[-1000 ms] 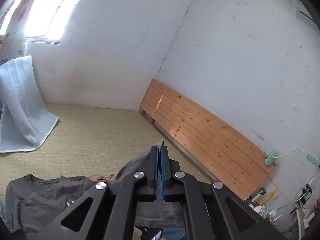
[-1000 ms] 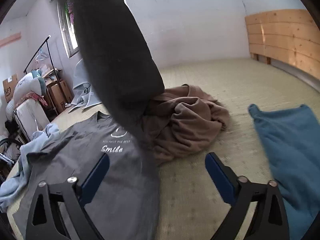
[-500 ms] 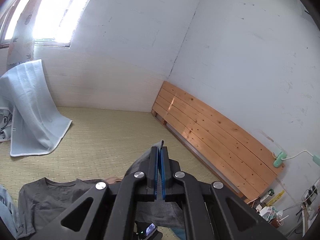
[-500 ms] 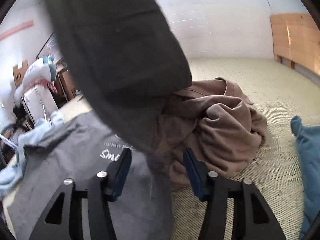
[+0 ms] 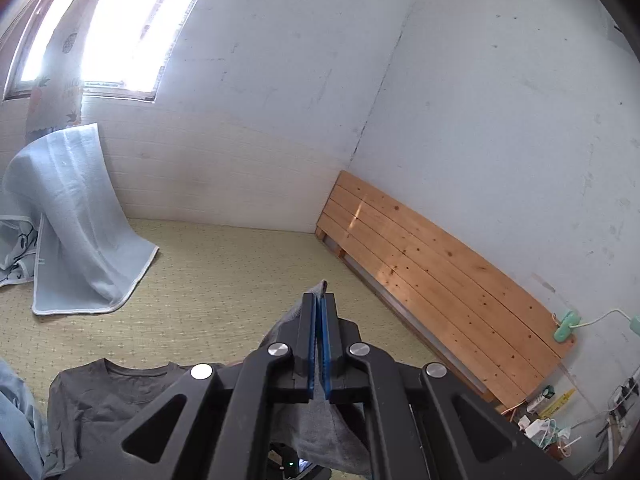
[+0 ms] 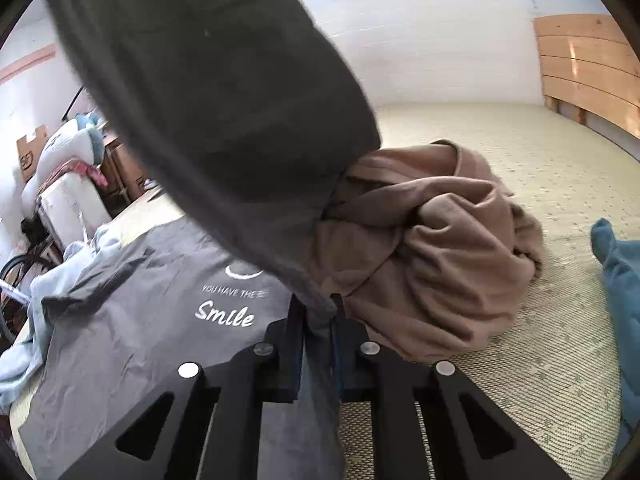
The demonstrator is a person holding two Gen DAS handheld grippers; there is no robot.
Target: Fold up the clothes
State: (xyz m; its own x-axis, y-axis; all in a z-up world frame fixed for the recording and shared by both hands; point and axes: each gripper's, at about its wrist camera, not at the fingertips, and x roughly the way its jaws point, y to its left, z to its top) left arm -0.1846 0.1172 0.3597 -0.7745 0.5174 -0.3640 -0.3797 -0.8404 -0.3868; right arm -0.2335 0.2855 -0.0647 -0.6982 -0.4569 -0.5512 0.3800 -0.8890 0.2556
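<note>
A: What is the left claw (image 5: pixel 319 312) doing at the bottom middle of its picture?

B: It is squeezing tight on a gray cloth (image 5: pixel 320 436). The blue pads (image 5: pixel 325 344) are pressing together, and a little corner of cloth is poking out past the tips. The rest is hanging under the claw.

A: And the right claw (image 6: pixel 317 312)?

B: It is pinching the same kind of gray cloth (image 6: pixel 208 92) at the bottom middle of its picture. Its fingers are nearly closed, with the cloth edge running between them. The cloth is rising up and filling the upper left of the frame.

A: What is lying behind the claws?

B: A gray shirt (image 6: pixel 132 336) is lying flat on the mat (image 6: pixel 520 392) at the lower left, showing the word "Smile". A light blue cloth (image 6: pixel 44 320) is touching its left edge. Just behind the right claw, a brown top (image 6: pixel 432 248) is sitting in a crumpled heap. A teal cloth (image 6: pixel 620 292) is lying at the right edge.

A: And farther back?

B: In the left picture, a pale blue blanket (image 5: pixel 76 220) is hanging down at the left. Wooden boards (image 5: pixel 436 276) are leaning along the wall at the right. A bright window (image 5: pixel 112 20) is shining in the upper left.
</note>
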